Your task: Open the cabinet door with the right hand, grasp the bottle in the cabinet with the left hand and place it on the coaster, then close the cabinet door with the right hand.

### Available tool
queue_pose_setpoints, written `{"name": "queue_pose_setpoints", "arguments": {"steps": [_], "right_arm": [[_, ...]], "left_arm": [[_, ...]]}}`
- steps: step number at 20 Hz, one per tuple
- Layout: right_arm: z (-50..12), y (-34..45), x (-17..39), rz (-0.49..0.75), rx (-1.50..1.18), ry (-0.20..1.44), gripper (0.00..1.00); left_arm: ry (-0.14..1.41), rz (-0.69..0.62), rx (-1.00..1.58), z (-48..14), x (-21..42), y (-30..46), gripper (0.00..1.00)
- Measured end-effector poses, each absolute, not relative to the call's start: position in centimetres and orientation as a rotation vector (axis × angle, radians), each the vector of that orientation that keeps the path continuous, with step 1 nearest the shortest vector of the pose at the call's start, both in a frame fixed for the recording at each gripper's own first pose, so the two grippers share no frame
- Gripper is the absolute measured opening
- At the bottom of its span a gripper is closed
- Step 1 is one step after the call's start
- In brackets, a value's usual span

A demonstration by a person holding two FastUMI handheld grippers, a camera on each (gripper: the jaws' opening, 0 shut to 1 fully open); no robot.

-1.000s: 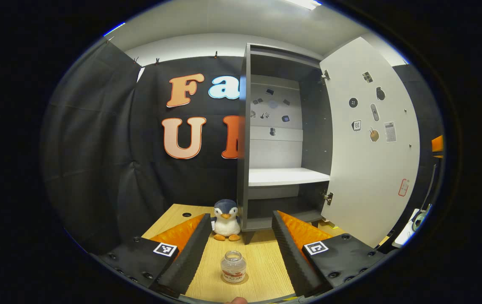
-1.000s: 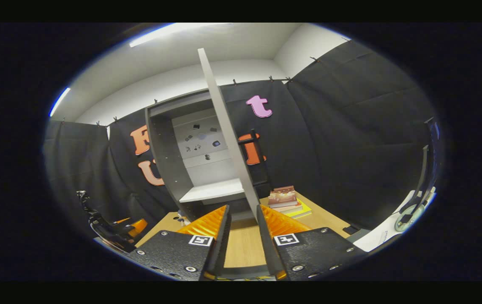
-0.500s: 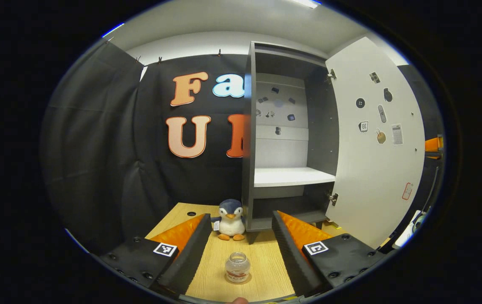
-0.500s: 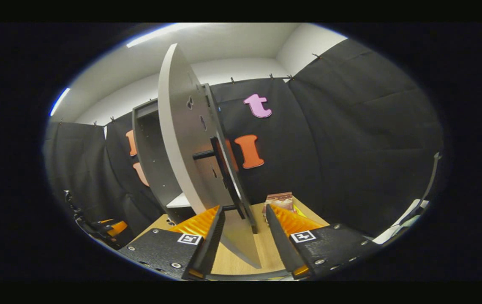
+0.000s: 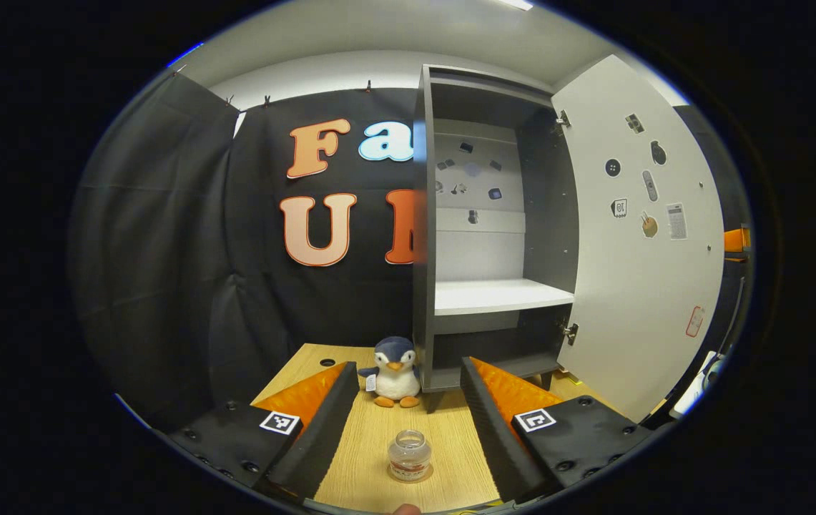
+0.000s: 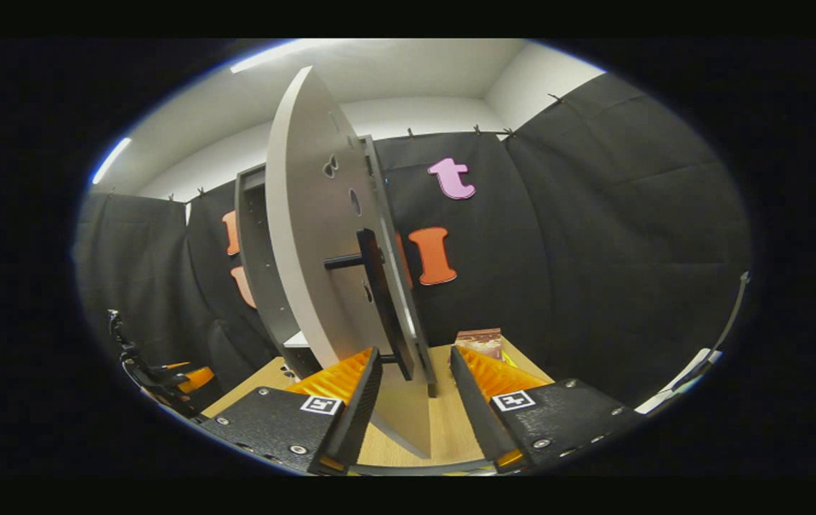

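A small clear bottle [image 5: 410, 455] stands upright on a round coaster [image 5: 411, 478] on the wooden table [image 5: 372, 443]. It sits low between the fingers of my left gripper [image 5: 407, 365], which is open and not touching it. The grey cabinet [image 5: 425, 214] stands open, its white shelf [image 5: 500, 295] bare. Its door [image 5: 636, 236] is swung out to the right. In the right gripper view the door [image 6: 307, 250] is close in front, with its black handle [image 6: 381, 300] facing me. My right gripper [image 6: 415, 350] is open, and the door's lower edge and handle lie between its fingers.
A penguin plush [image 5: 395, 372] sits on the table at the cabinet's left front corner. A stack of books [image 6: 480, 342] lies beyond the door. The left gripper [image 6: 164, 375] shows far left in the right gripper view. Black cloth walls surround the table.
The right gripper has moved from facing the door's edge to its outer side, closing in on the handle. The left gripper drifted slightly, and the bottle stayed on the coaster.
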State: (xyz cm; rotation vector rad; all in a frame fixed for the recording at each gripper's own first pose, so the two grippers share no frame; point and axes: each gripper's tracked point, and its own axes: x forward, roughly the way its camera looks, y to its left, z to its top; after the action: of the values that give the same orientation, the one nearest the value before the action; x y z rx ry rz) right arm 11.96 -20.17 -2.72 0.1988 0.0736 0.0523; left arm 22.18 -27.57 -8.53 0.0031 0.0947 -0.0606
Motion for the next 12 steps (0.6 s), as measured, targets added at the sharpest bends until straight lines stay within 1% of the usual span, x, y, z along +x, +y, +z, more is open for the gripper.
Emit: {"name": "queue_pose_setpoints", "arguments": {"steps": [5, 10, 11, 12], "right_arm": [[-2.7, -14.6, 12.6, 0.161, 0.210, 0.085, 0.62], [-3.0, -9.0, 14.4, 0.262, 0.185, 0.095, 0.63], [-3.0, -7.9, 14.6, 0.281, 0.184, 0.091, 0.54], [-3.1, -6.9, 15.1, 0.300, 0.186, 0.093, 0.54]], "left_arm": [[0.090, -0.064, 0.001, -8.4, 22.2, -27.4, 0.94], [0.095, -0.014, -0.021, -8.7, 21.9, -26.1, 0.94], [0.096, 0.001, -0.022, -8.7, 21.8, -25.7, 0.94], [0.095, 0.011, -0.025, -8.6, 21.8, -25.3, 0.94]]}}
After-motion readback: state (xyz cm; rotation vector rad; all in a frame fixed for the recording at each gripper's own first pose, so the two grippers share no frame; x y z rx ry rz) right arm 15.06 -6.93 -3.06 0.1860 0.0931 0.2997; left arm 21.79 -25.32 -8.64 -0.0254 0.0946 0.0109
